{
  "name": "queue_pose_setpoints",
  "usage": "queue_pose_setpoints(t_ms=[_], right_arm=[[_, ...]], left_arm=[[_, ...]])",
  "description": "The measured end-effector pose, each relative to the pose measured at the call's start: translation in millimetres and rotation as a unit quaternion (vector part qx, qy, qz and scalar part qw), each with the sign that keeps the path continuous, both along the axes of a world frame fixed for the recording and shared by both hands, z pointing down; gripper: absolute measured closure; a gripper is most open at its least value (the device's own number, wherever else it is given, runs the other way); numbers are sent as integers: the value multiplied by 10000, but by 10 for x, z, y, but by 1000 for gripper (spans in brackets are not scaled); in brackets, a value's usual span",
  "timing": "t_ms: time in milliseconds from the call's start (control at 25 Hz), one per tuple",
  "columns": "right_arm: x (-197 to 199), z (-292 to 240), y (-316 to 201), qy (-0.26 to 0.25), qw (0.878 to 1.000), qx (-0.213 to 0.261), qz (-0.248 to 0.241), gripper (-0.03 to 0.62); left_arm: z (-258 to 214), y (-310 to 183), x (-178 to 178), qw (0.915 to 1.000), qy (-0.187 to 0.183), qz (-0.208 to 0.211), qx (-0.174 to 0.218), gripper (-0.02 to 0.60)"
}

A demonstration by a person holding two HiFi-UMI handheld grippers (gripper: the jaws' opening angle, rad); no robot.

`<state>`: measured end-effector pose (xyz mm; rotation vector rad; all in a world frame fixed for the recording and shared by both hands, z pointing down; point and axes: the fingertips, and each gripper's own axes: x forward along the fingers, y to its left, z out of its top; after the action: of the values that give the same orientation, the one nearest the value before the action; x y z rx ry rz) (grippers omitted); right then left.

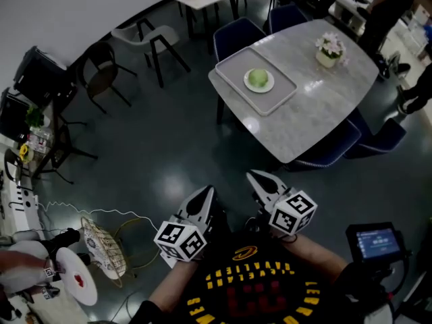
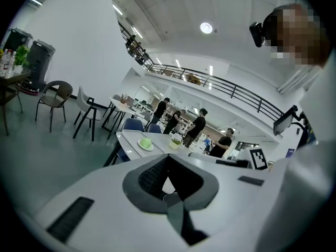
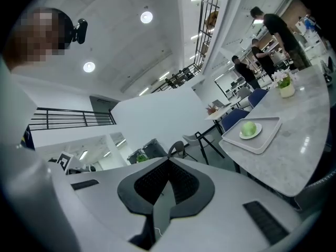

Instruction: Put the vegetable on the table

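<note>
**Both grippers closed and empty, vegetable on the tray**

The left gripper (image 1: 206, 193) and right gripper (image 1: 260, 176) sit side by side at the bottom centre of the head view, close to the person's chest. Each gripper view shows the two jaws pressed together at the tips with nothing between them. Neither gripper touches anything.

The vegetable (image 1: 258, 77), round and pale green, lies on a plate (image 1: 268, 86) inside a tray (image 1: 231, 62) on the table (image 1: 317, 110) at the upper right, well apart from both grippers. A flower pot (image 1: 329, 51) stands further along the table.

Blue chairs (image 1: 236, 32) are partly tucked under the table, so only their backs show. A screen (image 1: 375, 241) at the lower right is cut off by the frame edge. At the lower left a wire basket (image 1: 102, 246) is hard to make out in the dim light.
</note>
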<state>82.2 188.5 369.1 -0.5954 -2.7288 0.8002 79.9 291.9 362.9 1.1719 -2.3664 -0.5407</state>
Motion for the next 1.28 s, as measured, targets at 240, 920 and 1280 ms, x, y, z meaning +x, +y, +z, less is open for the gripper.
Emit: queue_pose_setpoints(t_ms=[240,920,1280], right_arm=[[-710,84,-162,29,9990,229,372,591],[-1955,175,-790,747,9798,276,1835,591],[-2437,397,-1228,1023,9695,-28,2227,591]], left_arm=[[124,-141,-826,9993,74,338,124,582],[205,-800,-2489,9853,641,1562,261,583],[261,-1139,-3068,9817,561,1802,-265,583]])
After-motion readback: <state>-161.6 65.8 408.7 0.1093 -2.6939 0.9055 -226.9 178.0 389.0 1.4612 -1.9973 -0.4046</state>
